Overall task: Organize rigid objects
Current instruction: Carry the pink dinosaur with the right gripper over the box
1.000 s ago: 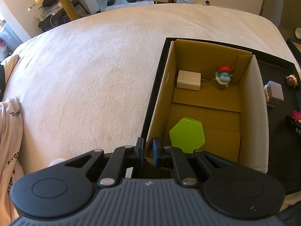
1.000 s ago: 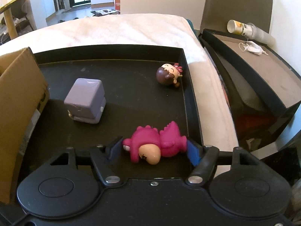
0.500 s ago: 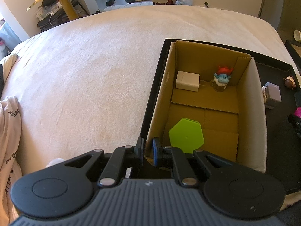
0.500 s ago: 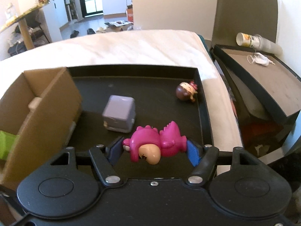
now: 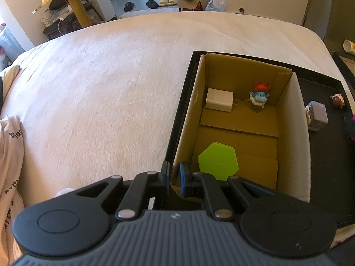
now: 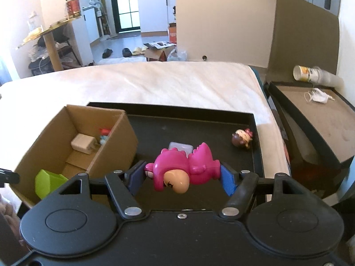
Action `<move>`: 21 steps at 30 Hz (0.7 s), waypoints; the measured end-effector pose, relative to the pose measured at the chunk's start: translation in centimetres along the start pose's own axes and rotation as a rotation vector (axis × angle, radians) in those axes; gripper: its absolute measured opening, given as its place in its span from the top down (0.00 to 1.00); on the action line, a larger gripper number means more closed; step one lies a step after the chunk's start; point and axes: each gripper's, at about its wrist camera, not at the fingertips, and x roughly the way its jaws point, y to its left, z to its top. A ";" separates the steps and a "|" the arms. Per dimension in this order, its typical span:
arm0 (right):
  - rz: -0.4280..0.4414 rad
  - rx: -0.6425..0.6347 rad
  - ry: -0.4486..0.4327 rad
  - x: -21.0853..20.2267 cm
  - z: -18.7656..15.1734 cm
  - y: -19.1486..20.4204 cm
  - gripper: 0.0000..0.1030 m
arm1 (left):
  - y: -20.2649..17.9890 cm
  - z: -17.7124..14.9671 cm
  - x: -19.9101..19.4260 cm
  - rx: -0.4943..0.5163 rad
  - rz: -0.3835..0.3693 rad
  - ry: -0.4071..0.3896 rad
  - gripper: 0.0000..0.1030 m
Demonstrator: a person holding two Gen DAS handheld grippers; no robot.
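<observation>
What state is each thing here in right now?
Left hand-held gripper: shut on box wall.
Right hand-held gripper: shut on pink toy, lifted.
Box: open, holding charger, troll, green lid.
Purple cube: on tray.

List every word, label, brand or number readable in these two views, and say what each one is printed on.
"eve", partly cut off: dark print on the white cloth at the left edge of the left wrist view.
A second dark word higher on that cloth: folded, not readable.
Print on the paper cup lying on the side box: too blurred.
Print on the red tin on the round table: too small.
</observation>
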 end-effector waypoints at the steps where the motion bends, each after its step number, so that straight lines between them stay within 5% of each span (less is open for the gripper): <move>1: 0.002 -0.006 -0.005 -0.2 0.1 0.3 0.34 | 0.1 0.0 0.0 -0.001 -0.003 -0.001 0.92; 21: 0.069 -0.088 -0.046 -2.2 2.2 5.5 0.34 | 1.0 -0.4 -0.9 -0.027 -0.034 -0.037 0.92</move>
